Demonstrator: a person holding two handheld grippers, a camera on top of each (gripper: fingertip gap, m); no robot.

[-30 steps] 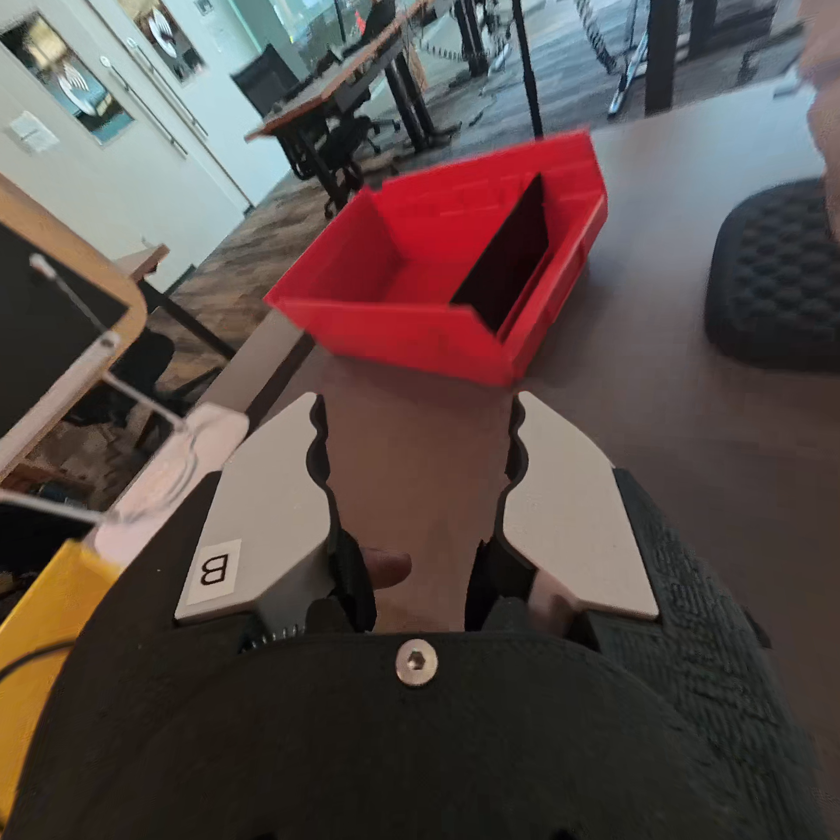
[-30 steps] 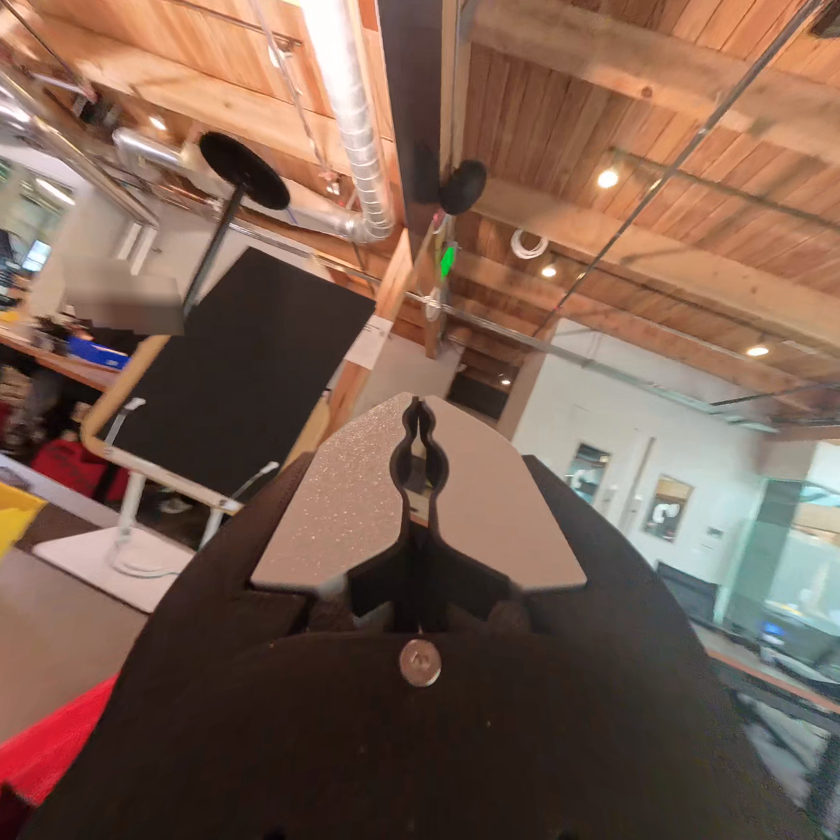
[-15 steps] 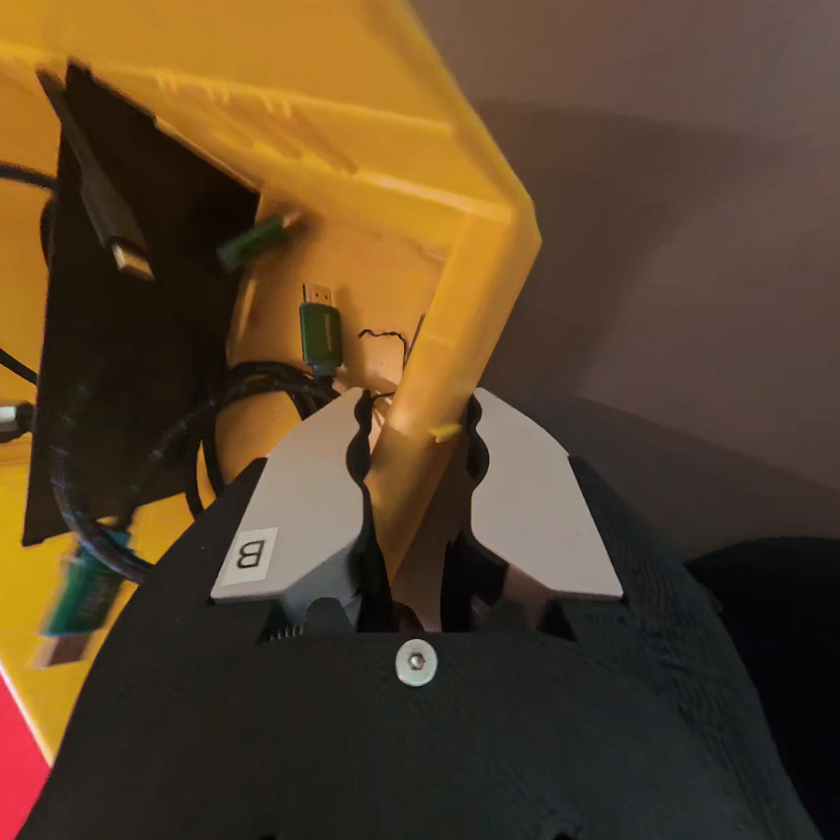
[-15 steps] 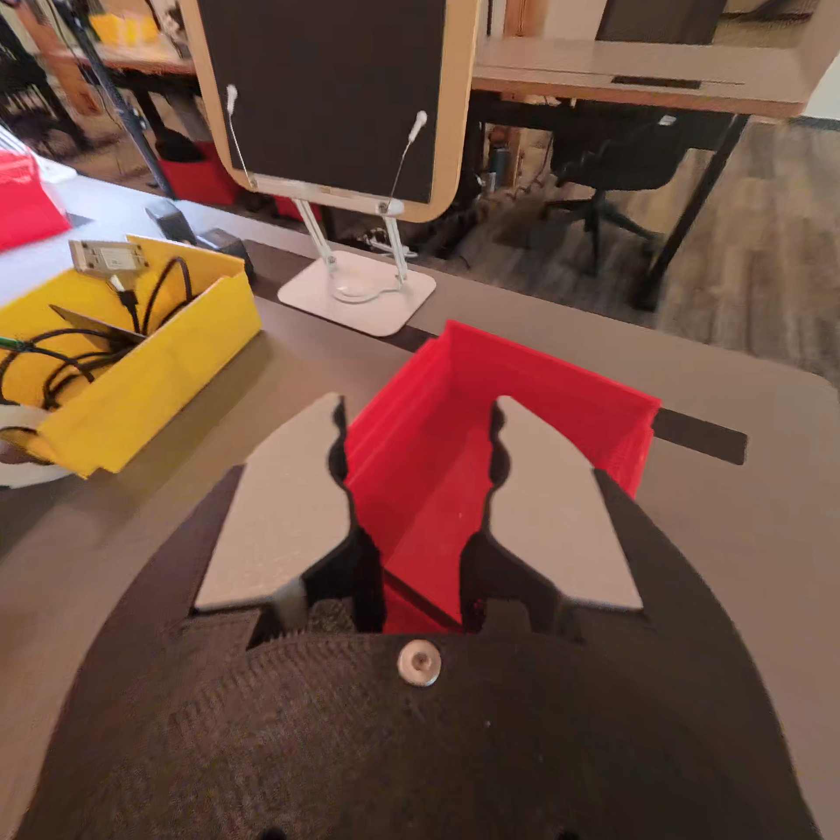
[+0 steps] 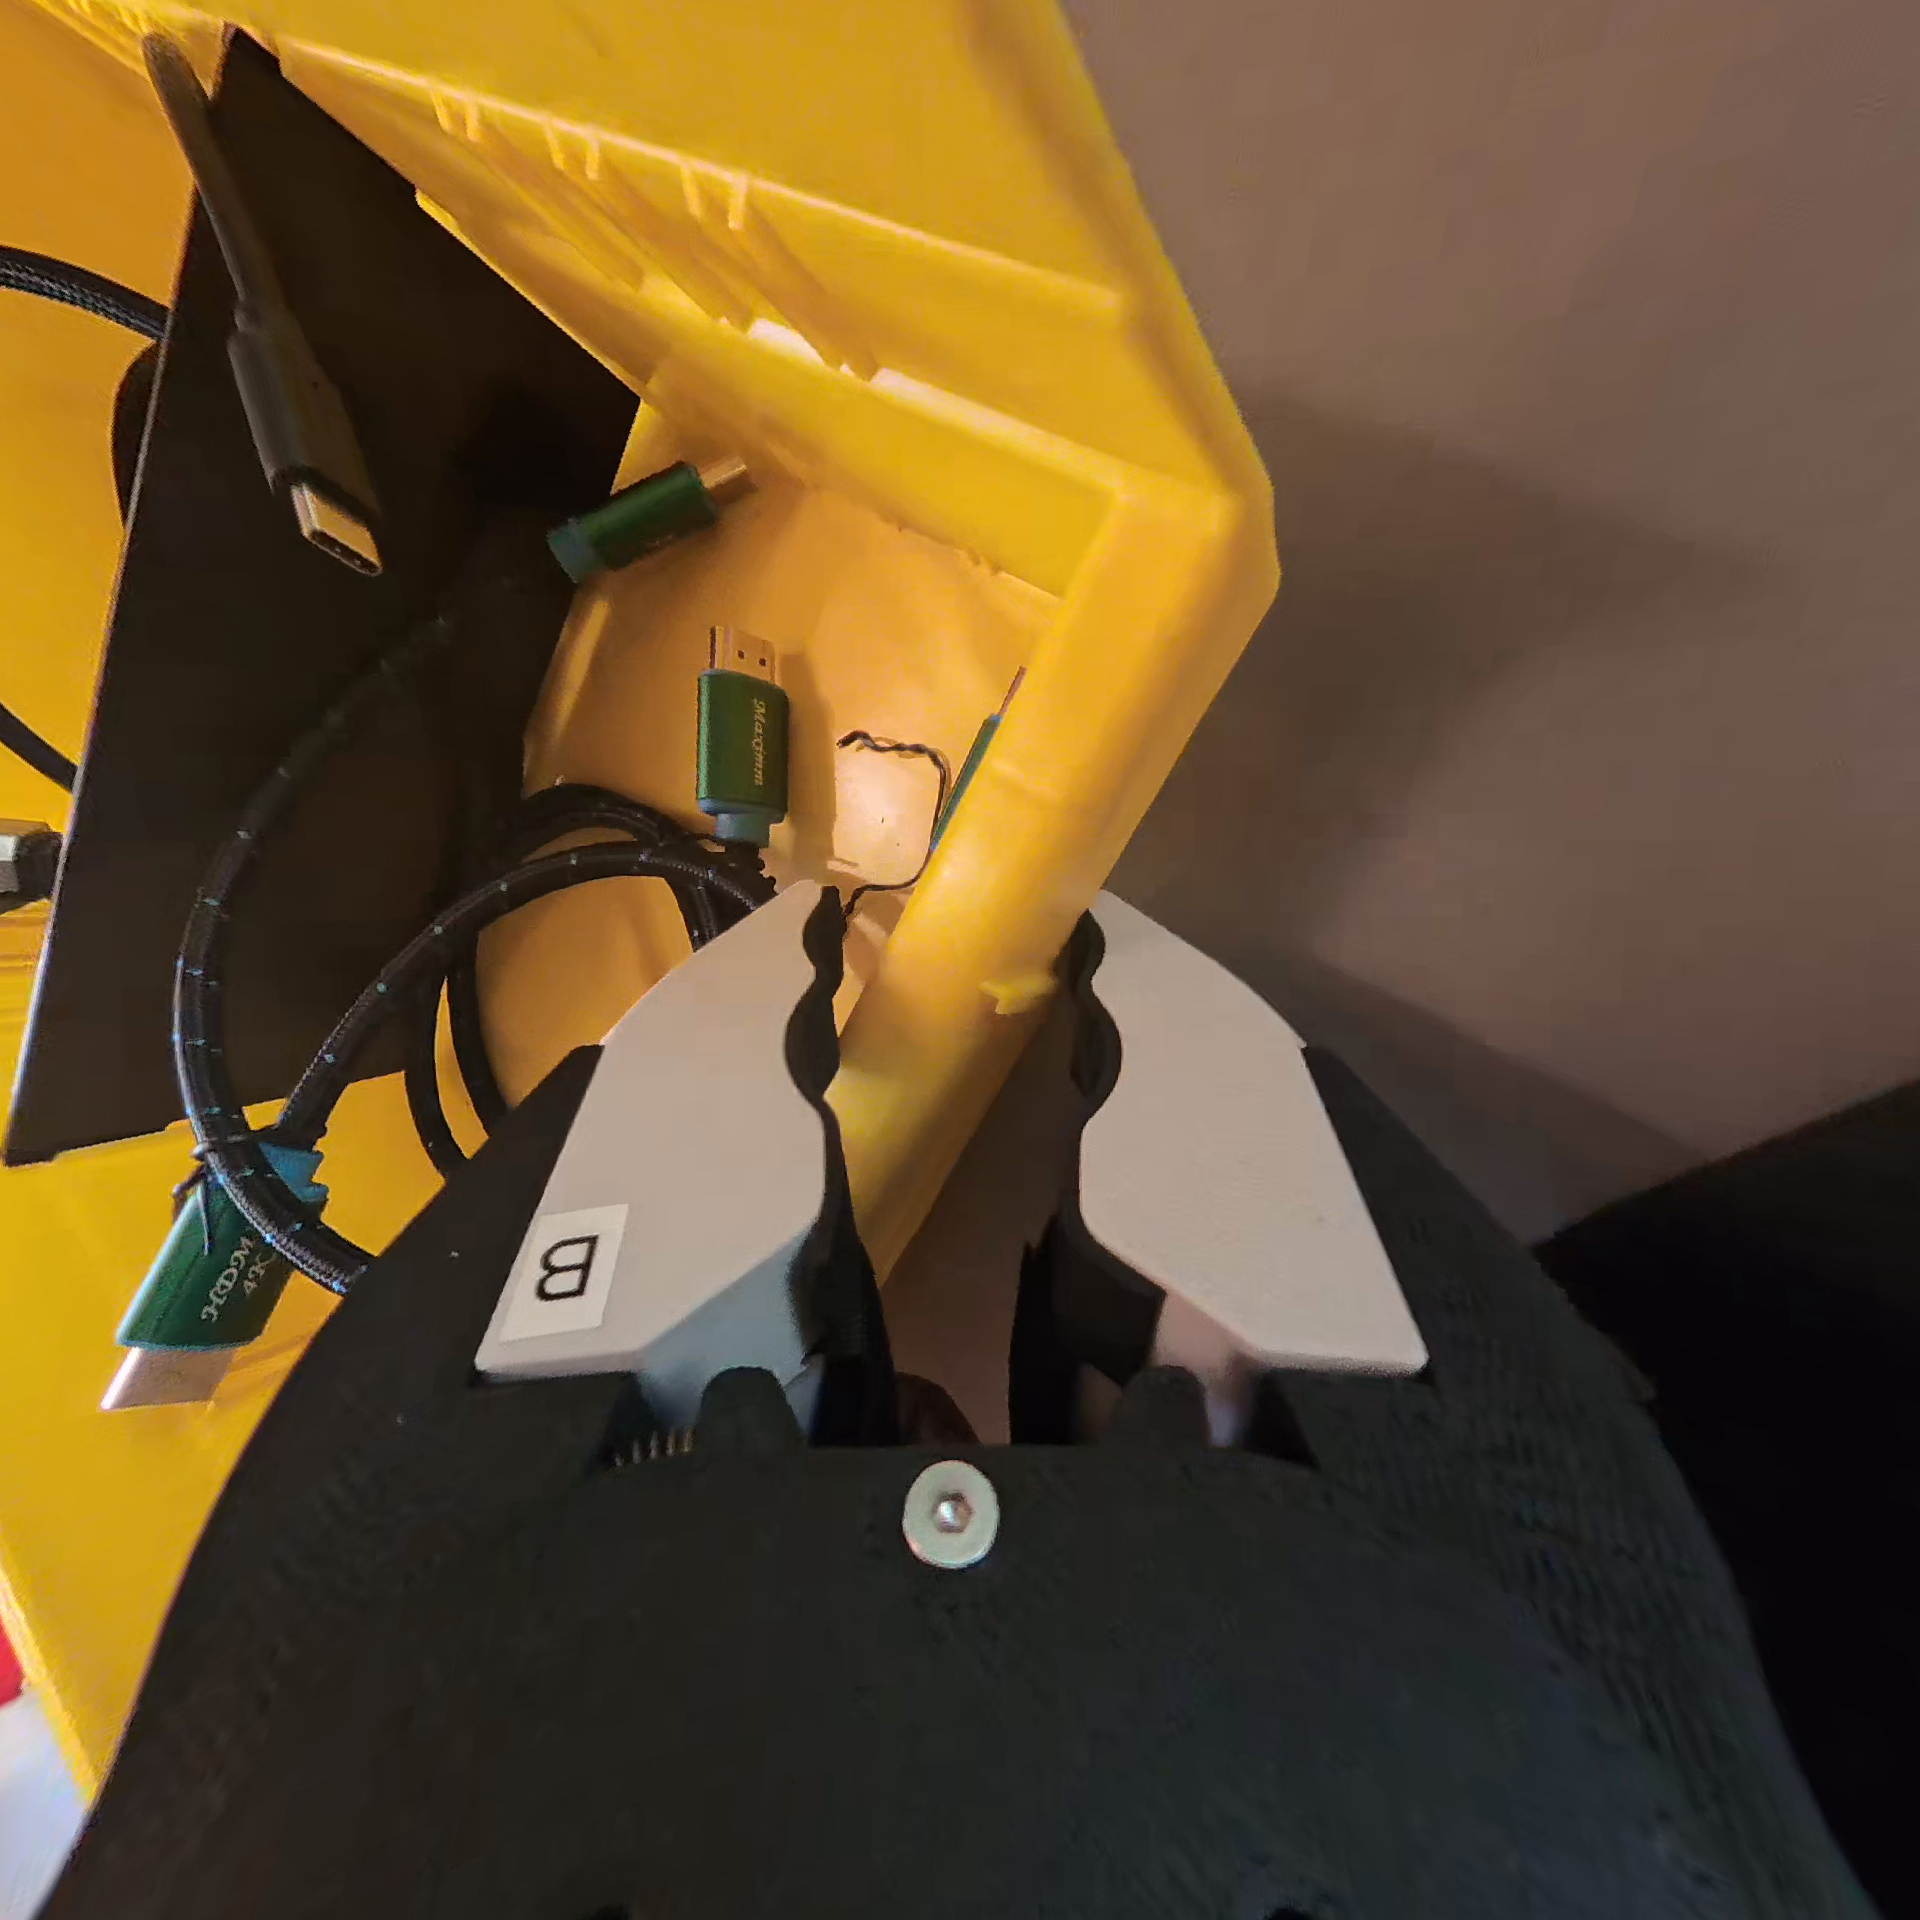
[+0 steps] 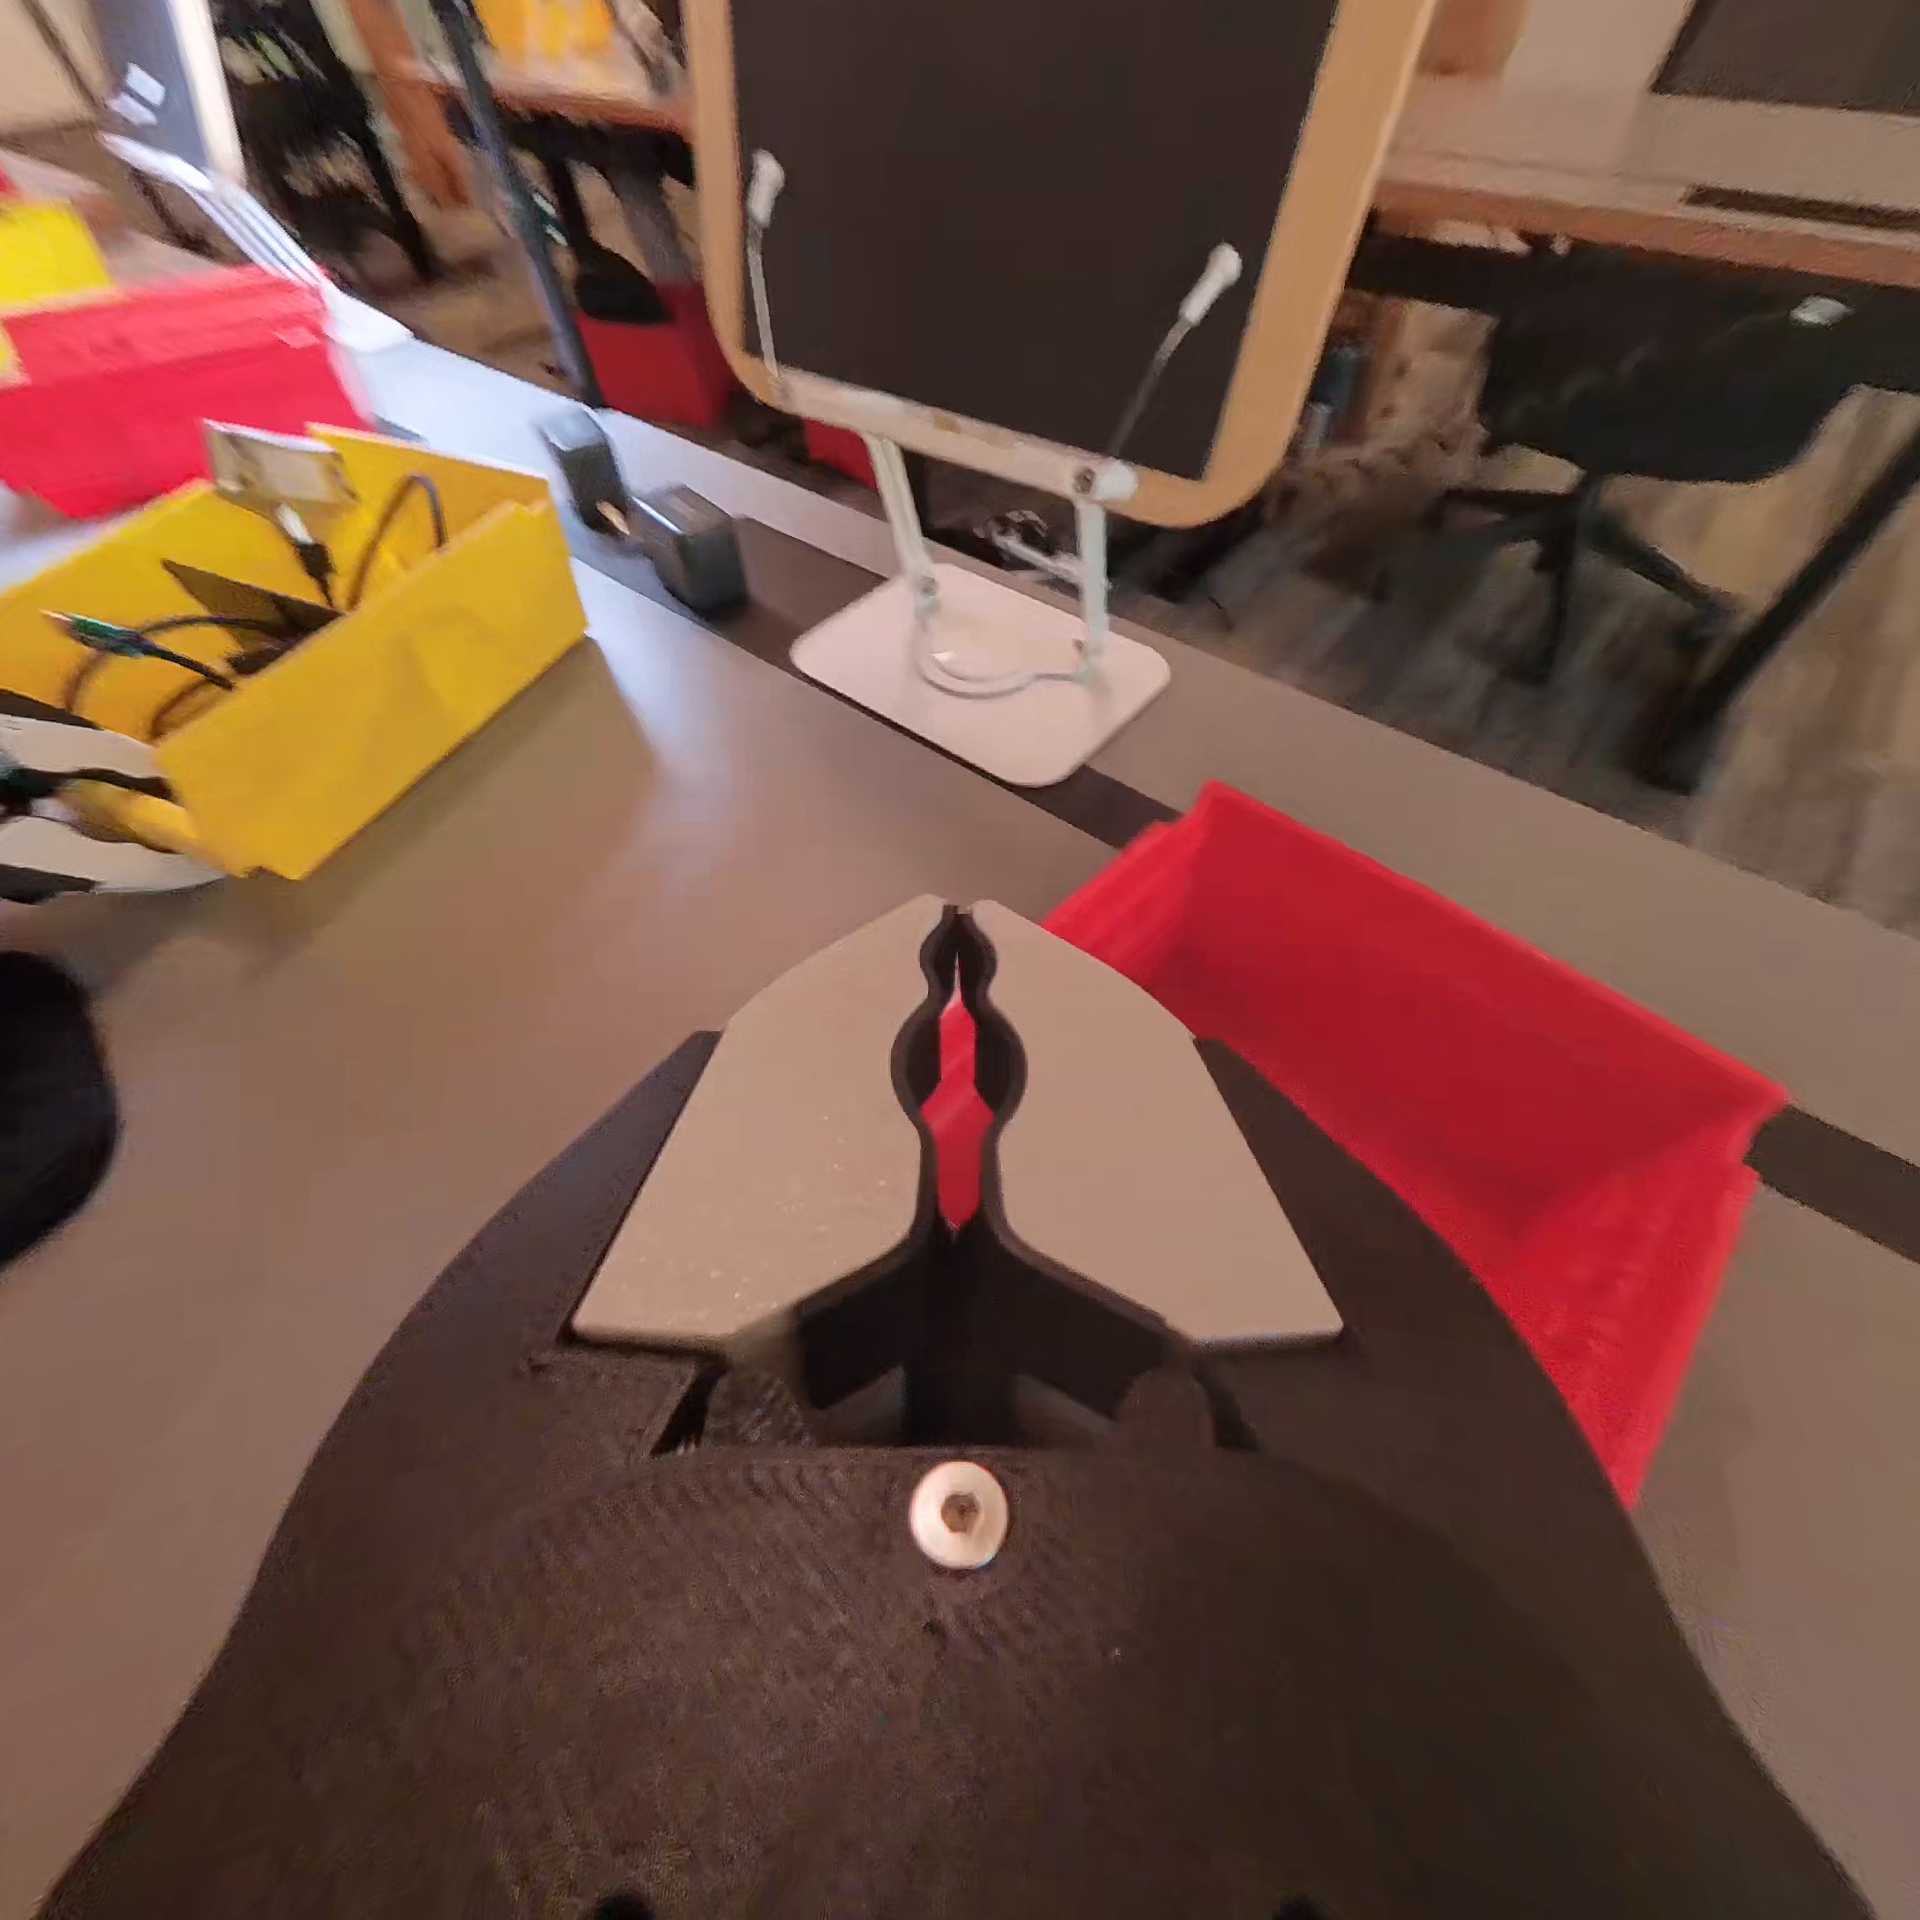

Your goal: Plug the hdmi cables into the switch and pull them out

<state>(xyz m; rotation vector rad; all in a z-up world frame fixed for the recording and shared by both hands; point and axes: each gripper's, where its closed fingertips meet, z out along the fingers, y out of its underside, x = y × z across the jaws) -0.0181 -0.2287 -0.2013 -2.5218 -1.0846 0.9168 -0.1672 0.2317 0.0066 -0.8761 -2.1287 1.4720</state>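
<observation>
Tabletop [image 6: 623, 1039]: left hand-held gripper [image 5: 951, 914] straddles yellow bin [image 5: 1091, 727] wall, unclamped; right hand-held gripper [image 6: 958, 914] closed, empty.

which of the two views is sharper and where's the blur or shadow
Left wrist view: sharp, the yellow bin and green hdmi plug crisp; the table beside the bin lies in soft shadow. Right wrist view: motion-blurred, worst at the edges, the red bin smeared and the wide lens bending the framed black panel.

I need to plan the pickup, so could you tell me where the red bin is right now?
In the right wrist view, the red bin sits on the table, just right of the shut right gripper, in front of the white stand.
</observation>
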